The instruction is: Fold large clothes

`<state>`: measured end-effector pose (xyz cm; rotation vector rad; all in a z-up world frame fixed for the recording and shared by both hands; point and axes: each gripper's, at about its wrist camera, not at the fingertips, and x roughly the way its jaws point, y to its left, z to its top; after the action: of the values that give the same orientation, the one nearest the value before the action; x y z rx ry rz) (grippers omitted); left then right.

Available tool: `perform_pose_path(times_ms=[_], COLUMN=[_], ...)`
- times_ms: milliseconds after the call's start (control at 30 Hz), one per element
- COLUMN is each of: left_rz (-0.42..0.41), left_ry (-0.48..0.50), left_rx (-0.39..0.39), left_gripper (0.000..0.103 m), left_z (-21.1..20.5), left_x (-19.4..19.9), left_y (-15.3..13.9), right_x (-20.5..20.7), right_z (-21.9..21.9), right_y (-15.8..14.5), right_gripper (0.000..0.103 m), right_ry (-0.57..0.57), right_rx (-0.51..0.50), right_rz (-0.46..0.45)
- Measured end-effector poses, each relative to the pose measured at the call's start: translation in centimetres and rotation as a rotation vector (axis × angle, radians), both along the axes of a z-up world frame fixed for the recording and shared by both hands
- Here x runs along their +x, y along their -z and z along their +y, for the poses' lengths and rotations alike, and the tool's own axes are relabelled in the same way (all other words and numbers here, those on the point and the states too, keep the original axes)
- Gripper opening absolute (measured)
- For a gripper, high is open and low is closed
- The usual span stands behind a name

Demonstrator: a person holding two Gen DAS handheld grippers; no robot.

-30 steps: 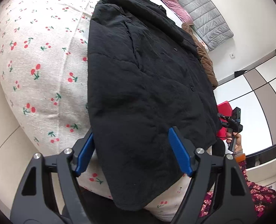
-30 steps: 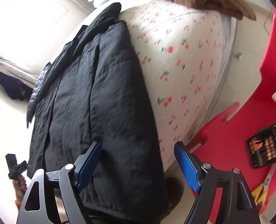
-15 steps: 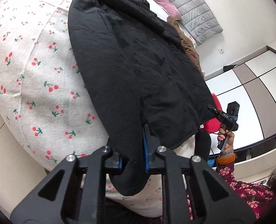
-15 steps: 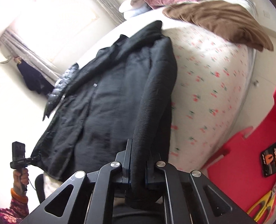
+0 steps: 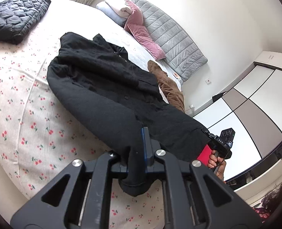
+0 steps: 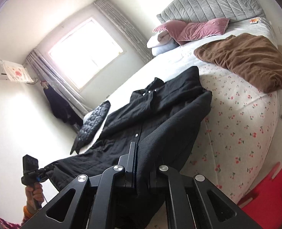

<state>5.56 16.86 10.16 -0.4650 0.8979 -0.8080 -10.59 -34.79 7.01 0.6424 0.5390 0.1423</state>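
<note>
A large black button-front jacket [image 5: 106, 87] lies lengthwise on the cherry-print bed [image 5: 22, 114], collar toward the headboard. My left gripper [image 5: 136, 150] is shut on the jacket's hem at one bottom corner and holds it lifted off the bed. My right gripper [image 6: 141, 164] is shut on the other bottom corner of the jacket [image 6: 160, 118], also lifted. Each view shows the other gripper at the far hem corner: the right one [image 5: 220, 143] in the left wrist view, the left one [image 6: 37, 171] in the right wrist view.
A brown garment [image 6: 245, 59] lies on the bed's right side. A dark quilted jacket [image 5: 13, 19] lies on the left side. Pink and white pillows [image 6: 190, 30] sit by the grey headboard [image 5: 171, 36]. A red mat [image 6: 270, 194] covers the floor beside the bed.
Both grippers went from open around the jacket's hem to shut on it, then lifted the bottom corners up and back, so more of the bed and room shows.
</note>
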Motion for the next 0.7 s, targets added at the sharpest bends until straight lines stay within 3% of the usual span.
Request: perform_pose_path(times_ms=[433,700], left_rz=[-0.142,-0.156], left_ry=[-0.145,-0.241], left_rx=[0.013,0.069], left_gripper=[0.01,0.01], left_z=[-0.6,-2.4], left_x=[9.1,19.6], left_y=[-6.0,-6.4], right_x=[7.3,16.9], right_z=[-4.2,-8.1], right_y=[-5.2,-6.7], right_gripper=[0.007,0.007], right_ry=[0.142,0.208], right_rx=[-0.011,-0.064], right_rz=[-0.143,-0.095])
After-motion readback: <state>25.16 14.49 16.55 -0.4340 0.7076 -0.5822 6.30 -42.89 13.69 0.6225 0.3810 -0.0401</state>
